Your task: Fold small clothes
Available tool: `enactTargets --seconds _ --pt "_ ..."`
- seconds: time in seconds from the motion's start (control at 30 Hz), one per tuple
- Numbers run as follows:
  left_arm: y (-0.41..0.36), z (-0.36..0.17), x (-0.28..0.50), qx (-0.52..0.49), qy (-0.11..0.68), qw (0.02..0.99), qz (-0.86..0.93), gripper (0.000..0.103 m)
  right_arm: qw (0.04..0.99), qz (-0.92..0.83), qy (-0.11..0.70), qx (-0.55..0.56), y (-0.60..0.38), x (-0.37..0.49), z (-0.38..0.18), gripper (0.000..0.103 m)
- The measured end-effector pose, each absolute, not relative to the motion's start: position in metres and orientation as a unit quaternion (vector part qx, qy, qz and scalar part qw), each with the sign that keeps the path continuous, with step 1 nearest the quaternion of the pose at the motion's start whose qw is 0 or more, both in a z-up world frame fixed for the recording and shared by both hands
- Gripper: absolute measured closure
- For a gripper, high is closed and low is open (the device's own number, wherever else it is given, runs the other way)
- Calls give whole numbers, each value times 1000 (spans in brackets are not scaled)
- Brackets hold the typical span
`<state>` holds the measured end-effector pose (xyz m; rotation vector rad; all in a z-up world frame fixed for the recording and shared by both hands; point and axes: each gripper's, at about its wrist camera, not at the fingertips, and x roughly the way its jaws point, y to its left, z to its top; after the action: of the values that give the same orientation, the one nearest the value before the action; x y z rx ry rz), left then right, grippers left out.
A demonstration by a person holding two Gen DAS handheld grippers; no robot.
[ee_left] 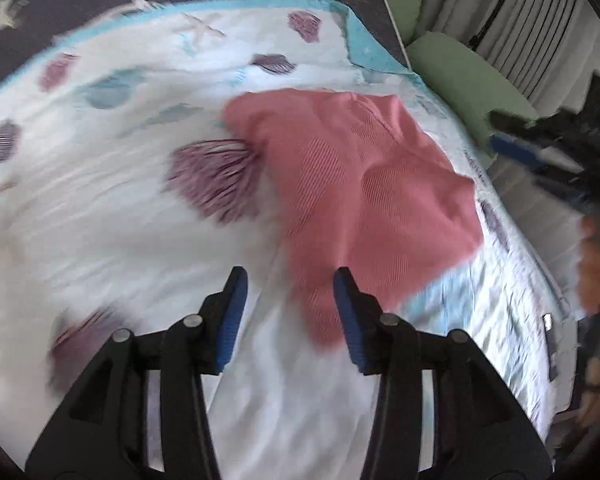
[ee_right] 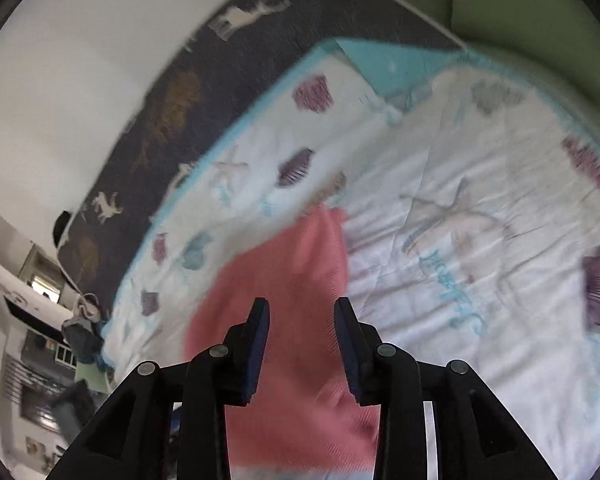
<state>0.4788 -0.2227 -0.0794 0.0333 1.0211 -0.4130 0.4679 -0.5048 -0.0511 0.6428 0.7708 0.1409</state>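
A small pink ribbed garment point(ee_left: 360, 184) lies spread and a little rumpled on a white blanket with shell prints point(ee_left: 120, 200). My left gripper point(ee_left: 290, 280) is open and empty, held above the garment's near corner. In the right wrist view the same pink garment point(ee_right: 284, 280) lies under and ahead of my right gripper point(ee_right: 302, 308), which is open and empty above it. The right gripper's blue pad and black body also show in the left wrist view point(ee_left: 540, 148), beyond the garment's far right side. Both views are blurred by motion.
The blanket point(ee_right: 460, 200) has a turquoise border and lies on a dark rug with animal prints point(ee_right: 180, 100). Green cushions point(ee_left: 460, 68) sit at the far right beside grey curtains point(ee_left: 520, 12). Shelves and clutter show at the left in the right wrist view point(ee_right: 40, 340).
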Motion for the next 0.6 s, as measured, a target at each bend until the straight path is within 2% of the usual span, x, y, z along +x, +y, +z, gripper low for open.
enactTargets --seconds 0.1,0.27,0.4,0.53,0.6 --pt "-198 -43 426 16 454 875 -168 60 890 83 369 255 -478 413 -8 68" --pt "-167 30 307 20 356 925 -131 58 899 86 365 226 -433 320 19 68" --pt "-142 60 220 17 298 951 -86 43 916 69 360 162 -382 239 18 65" --pt "-120 64 155 28 256 966 -28 36 937 62 333 85 -327 163 11 52" --pt "-110 63 137 26 244 969 -17 26 949 60 309 37 -297 134 9 47"
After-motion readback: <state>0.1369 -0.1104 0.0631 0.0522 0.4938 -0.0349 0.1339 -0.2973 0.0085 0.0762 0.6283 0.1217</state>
